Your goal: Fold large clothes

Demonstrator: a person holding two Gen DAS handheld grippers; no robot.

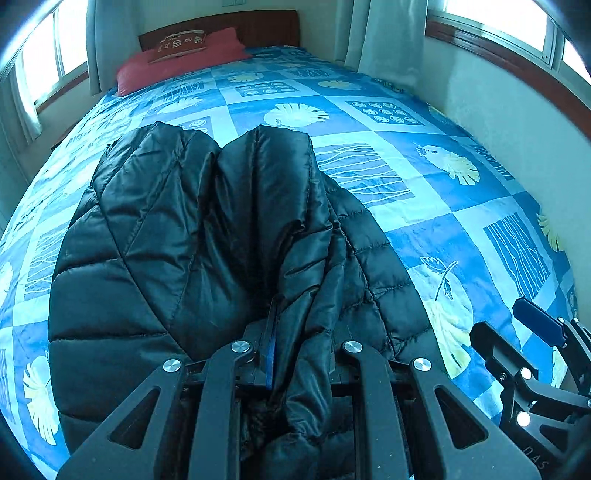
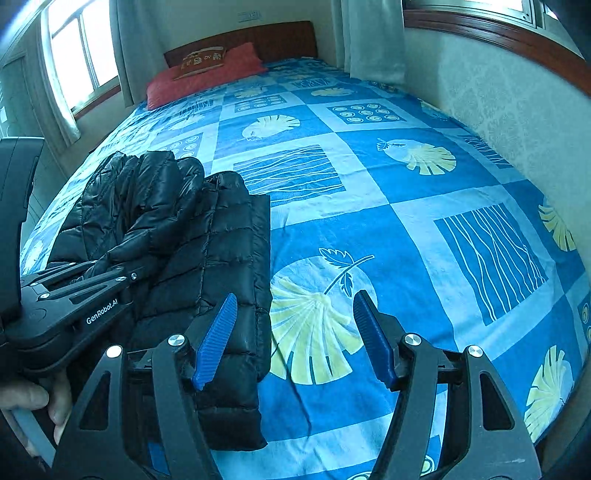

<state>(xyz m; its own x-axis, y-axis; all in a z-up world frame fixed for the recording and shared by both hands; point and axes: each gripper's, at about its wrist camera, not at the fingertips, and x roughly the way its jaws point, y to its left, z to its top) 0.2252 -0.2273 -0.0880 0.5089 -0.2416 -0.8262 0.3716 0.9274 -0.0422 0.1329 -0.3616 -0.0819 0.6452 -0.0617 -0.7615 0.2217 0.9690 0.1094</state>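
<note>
A black quilted puffer jacket (image 1: 207,229) lies partly folded on the blue patterned bedspread (image 1: 424,192). My left gripper (image 1: 295,354) is shut on a bunched part of the jacket at its near edge; one blue pad shows beside the fabric. In the right wrist view the jacket (image 2: 207,266) lies at the left and the left gripper (image 2: 85,291) sits on it. My right gripper (image 2: 295,339) is open and empty, just right of the jacket's edge above the bedspread (image 2: 424,206); its left pad overlaps the jacket's edge. It also shows in the left wrist view (image 1: 543,332).
A red pillow (image 1: 177,62) lies at the wooden headboard (image 1: 258,26). A wall (image 1: 498,118) runs along the bed's right side. Windows with curtains (image 1: 388,33) stand left and right. A hand (image 2: 33,402) holds the left gripper's handle.
</note>
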